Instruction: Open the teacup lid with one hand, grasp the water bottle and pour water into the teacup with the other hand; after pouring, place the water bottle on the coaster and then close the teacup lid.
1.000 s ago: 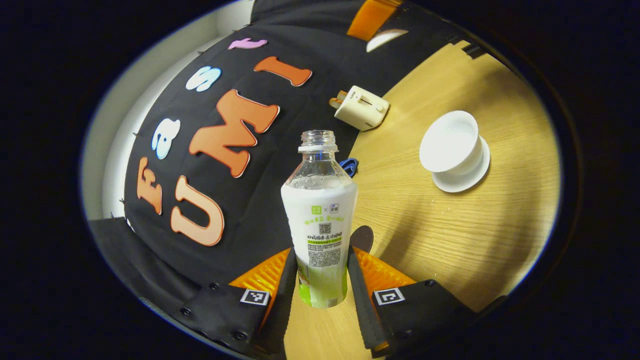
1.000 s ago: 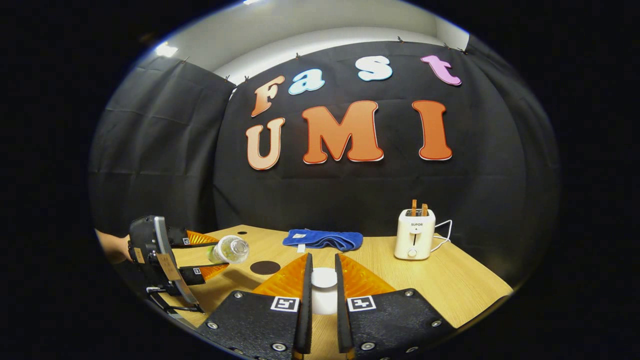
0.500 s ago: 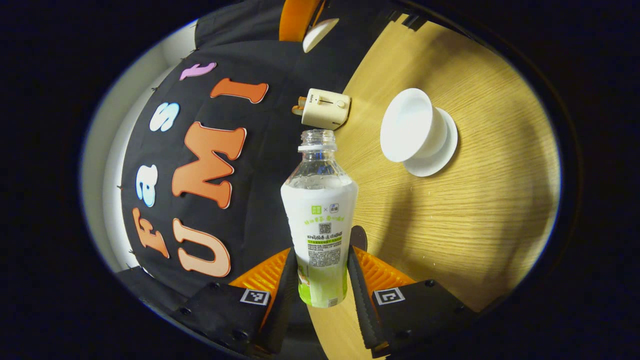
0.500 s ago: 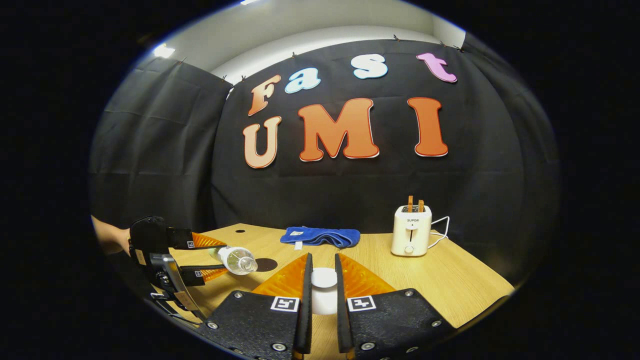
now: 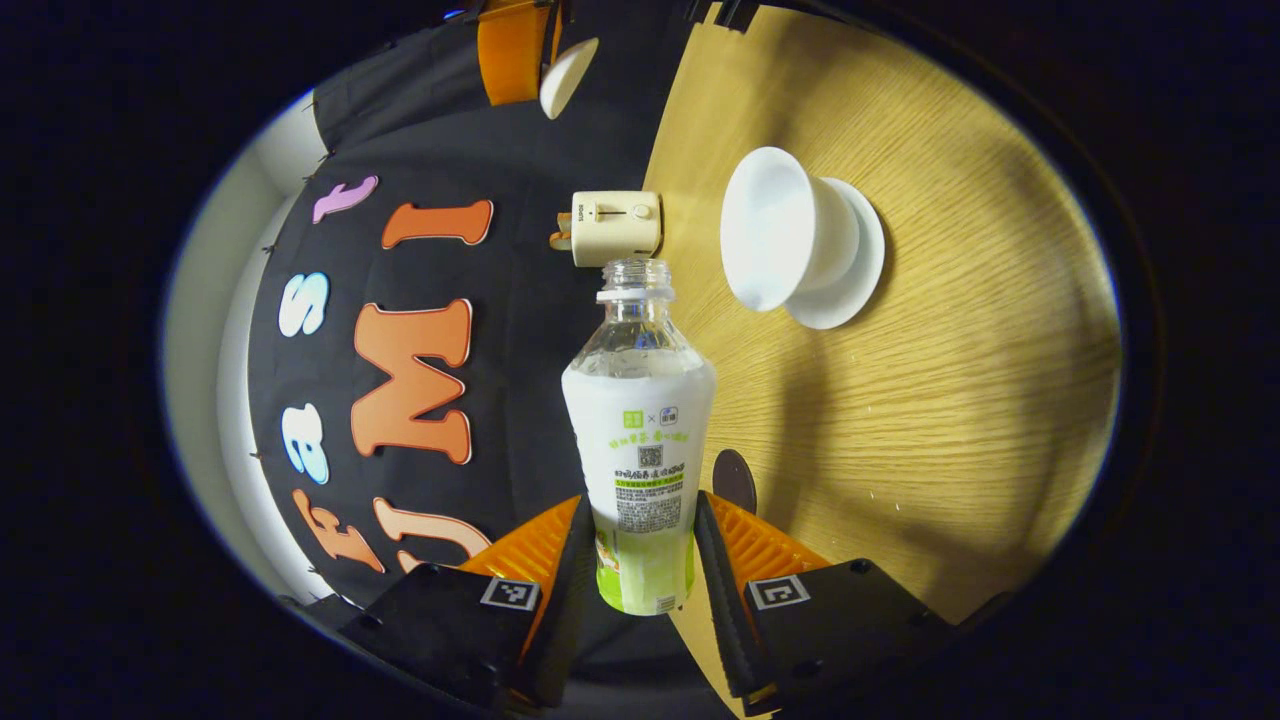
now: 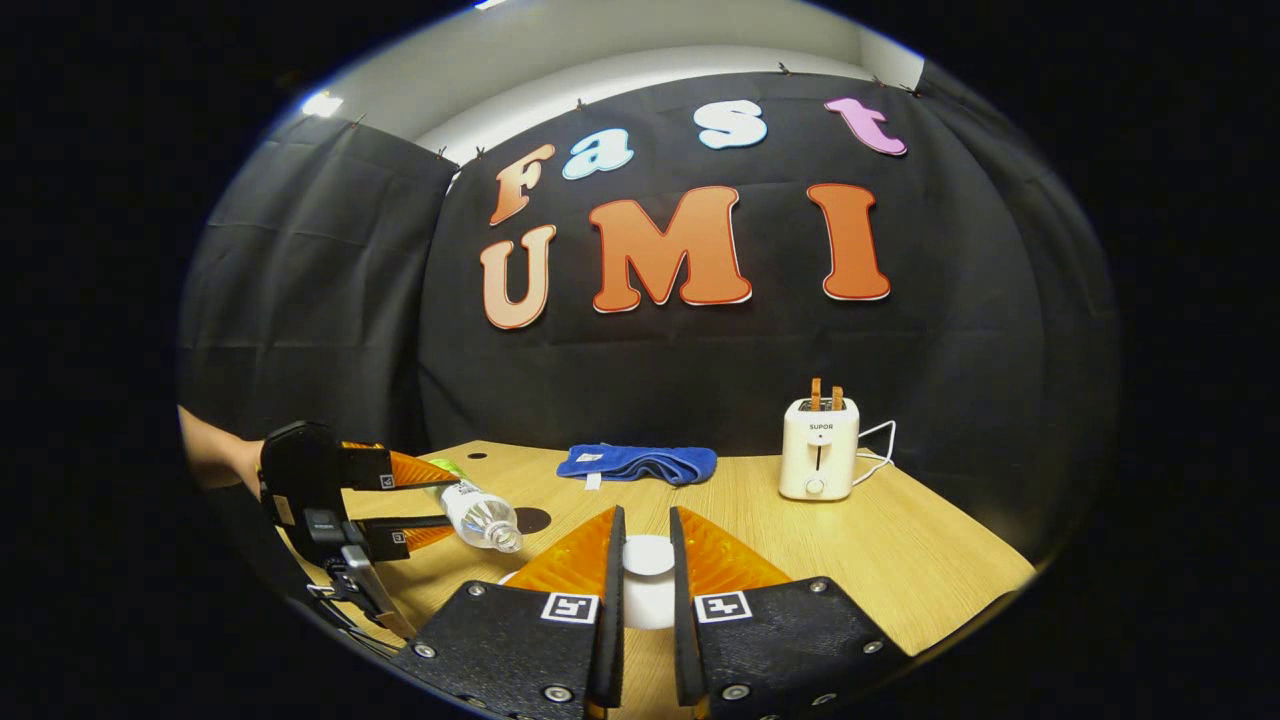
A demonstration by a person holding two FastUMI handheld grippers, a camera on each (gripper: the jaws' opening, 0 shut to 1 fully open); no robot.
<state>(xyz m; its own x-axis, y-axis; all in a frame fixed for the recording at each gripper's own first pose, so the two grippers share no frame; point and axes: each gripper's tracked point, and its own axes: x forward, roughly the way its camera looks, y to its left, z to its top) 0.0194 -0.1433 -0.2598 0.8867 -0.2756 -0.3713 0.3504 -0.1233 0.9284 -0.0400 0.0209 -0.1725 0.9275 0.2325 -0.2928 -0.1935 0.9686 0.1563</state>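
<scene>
We recorded the light wooden table (image 6: pixel 900 560) as the largest surface, with open board between its far edge and the near items. On it stood a cream two-slot toaster (image 6: pixel 819 450) at the back right and a folded blue cloth (image 6: pixel 640 463) at the back centre, well apart. The white porcelain teacup on its saucer (image 5: pixel 790 240) sat uncovered, with bare wood on all sides. The clear plastic water bottle with a white-and-green label (image 5: pixel 640 440) was tipped toward horizontal, uncapped mouth pointing toward the teacup but not yet over its rim. We noted the left gripper (image 5: pixel 645 560) closed on the bottle's lower body, both fingers pressing. The right gripper (image 6: pixel 647 600) was closed narrowly on the round white teacup lid (image 6: pixel 648 556), held clear above the table. The dark round coaster (image 5: pixel 733 480) lay just beside the bottle's base.
</scene>
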